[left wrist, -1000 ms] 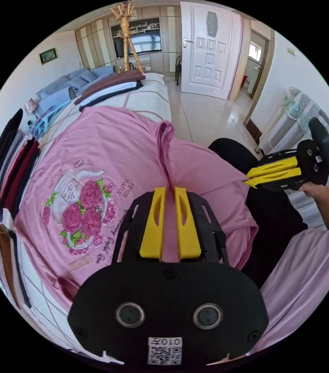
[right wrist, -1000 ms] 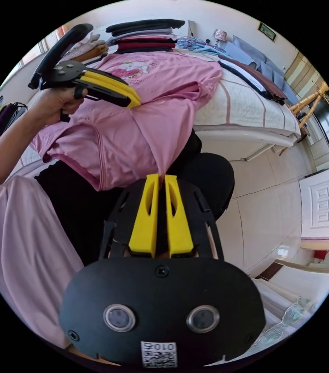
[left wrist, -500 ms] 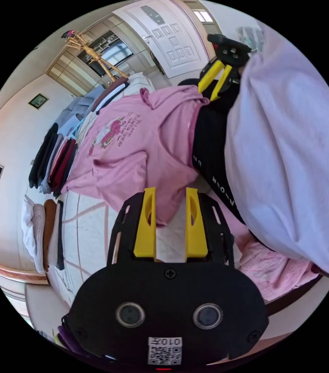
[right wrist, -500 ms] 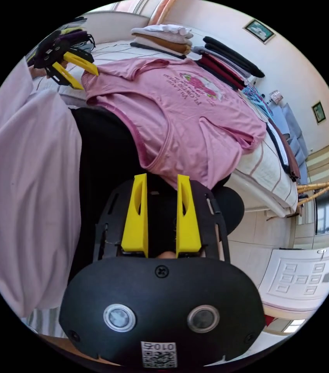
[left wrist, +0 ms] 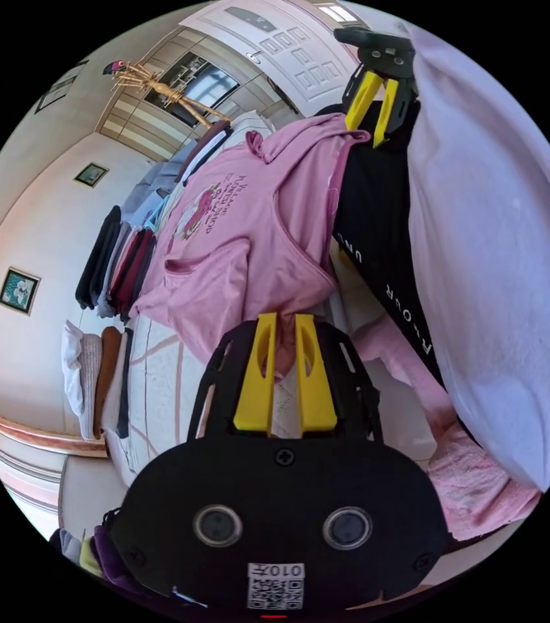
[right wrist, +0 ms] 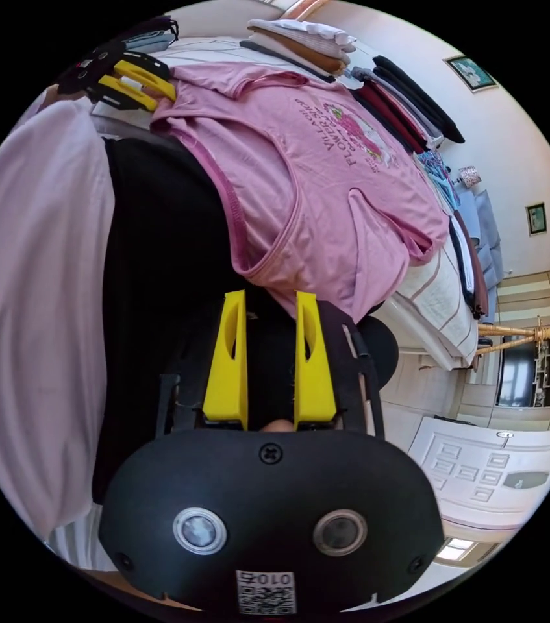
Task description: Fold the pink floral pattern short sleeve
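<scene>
Claw [left wrist: 284, 324] pinches pink shirt [left wrist: 249, 240] hem on bed [left wrist: 158, 383].

Bedroom, daylit. Pale walls carry small framed pictures [left wrist: 19, 290]. A bed [right wrist: 440, 285] with a white, pink-lined cover holds rows of folded clothes [left wrist: 111, 259]. White panelled door [right wrist: 486, 468] closed. Glossy light tile floor [right wrist: 411, 402]. Wooden coat stand [left wrist: 158, 91] beside a striped wall unit with a dark screen [left wrist: 206, 84].

soft matt cloth shirt [left wrist: 255, 227], glossy tiled floor [right wrist: 417, 396]
</scene>
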Motion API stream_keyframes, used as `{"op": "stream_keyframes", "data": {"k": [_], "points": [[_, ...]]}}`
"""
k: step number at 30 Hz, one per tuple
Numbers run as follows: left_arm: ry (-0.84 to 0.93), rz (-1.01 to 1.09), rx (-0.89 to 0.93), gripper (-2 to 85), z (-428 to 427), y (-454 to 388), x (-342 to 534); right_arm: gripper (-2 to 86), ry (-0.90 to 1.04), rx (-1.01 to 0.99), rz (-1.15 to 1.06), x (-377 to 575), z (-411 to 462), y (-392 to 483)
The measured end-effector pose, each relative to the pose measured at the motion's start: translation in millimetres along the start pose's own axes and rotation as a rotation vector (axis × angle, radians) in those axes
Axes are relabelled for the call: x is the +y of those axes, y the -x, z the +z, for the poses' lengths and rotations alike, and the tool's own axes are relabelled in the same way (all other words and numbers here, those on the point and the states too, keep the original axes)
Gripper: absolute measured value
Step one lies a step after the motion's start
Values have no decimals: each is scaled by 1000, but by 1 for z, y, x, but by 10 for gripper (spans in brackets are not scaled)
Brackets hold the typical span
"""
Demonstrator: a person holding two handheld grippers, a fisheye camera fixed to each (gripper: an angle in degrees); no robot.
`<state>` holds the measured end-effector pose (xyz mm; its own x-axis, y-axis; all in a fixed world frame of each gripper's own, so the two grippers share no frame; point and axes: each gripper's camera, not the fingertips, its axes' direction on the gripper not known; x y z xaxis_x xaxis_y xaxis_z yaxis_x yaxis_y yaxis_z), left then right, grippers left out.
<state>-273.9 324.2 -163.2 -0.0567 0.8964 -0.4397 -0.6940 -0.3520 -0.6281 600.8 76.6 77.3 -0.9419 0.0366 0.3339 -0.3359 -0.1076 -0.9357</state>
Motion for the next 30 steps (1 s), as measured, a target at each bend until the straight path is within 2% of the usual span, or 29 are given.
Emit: {"op": "stream_keyframes", "data": {"k": [7, 10, 14, 20, 24, 26, 30], "points": [[-3, -59, 51, -1, 11, 21, 13, 80, -11, 96, 8, -1, 9, -1], [-28, -105, 127, -2, 12, 39, 26, 36, -63, 68, 74, 13, 2, -16], [-63, -193, 184, -2, 13, 65, 42, 24, -153, -13, 192, 36, -15, -50], [-74, -294, 219, -3, 13, 125, 50, 24, -264, -79, 195, 46, -51, -104], [-35, -309, 298, -2, 36, 217, 33, 26, -301, -59, 136, 20, -73, -173], [-35, -299, 339, -2, 52, 267, 23, 27, -288, -54, 88, -14, -80, -235], [-7, -294, 477, -1, 131, 376, 1, 30, -204, -154, 11, -77, -55, -334]]}}
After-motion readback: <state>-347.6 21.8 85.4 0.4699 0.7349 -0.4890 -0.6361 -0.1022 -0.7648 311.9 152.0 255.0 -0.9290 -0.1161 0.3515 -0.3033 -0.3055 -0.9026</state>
